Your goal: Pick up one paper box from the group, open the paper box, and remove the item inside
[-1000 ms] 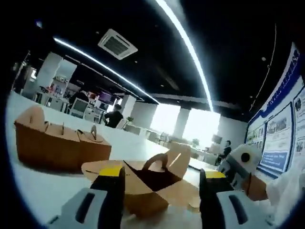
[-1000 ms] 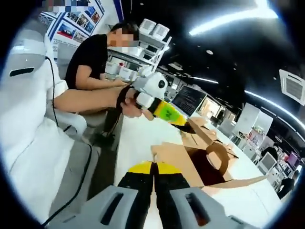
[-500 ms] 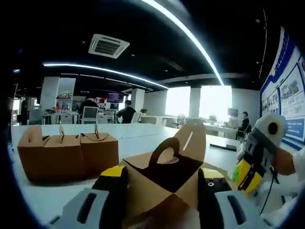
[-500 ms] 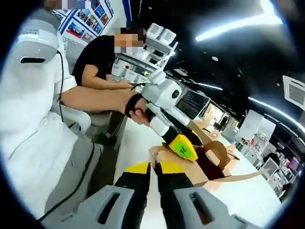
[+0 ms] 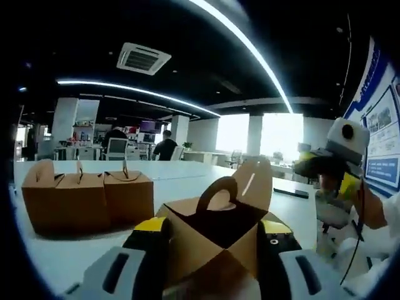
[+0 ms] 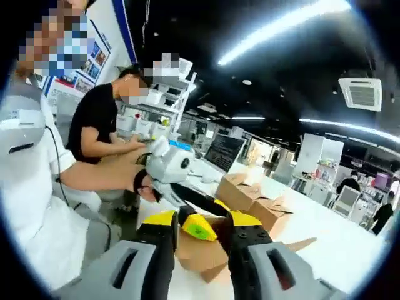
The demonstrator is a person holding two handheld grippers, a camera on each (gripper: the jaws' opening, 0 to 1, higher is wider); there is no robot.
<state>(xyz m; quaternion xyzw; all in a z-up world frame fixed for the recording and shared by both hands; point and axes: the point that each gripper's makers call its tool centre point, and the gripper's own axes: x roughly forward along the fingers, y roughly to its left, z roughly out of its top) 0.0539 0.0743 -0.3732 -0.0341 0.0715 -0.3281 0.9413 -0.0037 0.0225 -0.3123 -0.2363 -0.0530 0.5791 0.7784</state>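
An open paper box (image 5: 215, 234) sits on a white table (image 5: 56, 250) in a large office, its flaps raised and its arched handle flap standing upright at the middle. In the left gripper view, the left gripper (image 5: 212, 234) has its yellow-tipped jaws spread wide, one on each side of the box; whether they press the cardboard cannot be told. The inside of the box is dark and its contents cannot be made out. To the left, a little farther back on the same table, stands a group of closed paper boxes (image 5: 87, 200), set touching side by side, handles up. At the right edge of this view the right gripper (image 5: 334, 172) is held up above the table beside the open box, a hand (image 5: 375, 209) behind it.

In the right gripper view, the right gripper (image 6: 203, 222) has its jaws parted, with the brown box (image 6: 200, 253) just beyond them. The left gripper (image 6: 199, 227) reaches in from the left, its yellow tip at the near top of the box, held by a hand (image 6: 144, 184). Further closed boxes (image 6: 250, 197) rest farther along the table (image 6: 319, 237). A seated person in a black shirt (image 6: 97, 125) works at a desk at far left.
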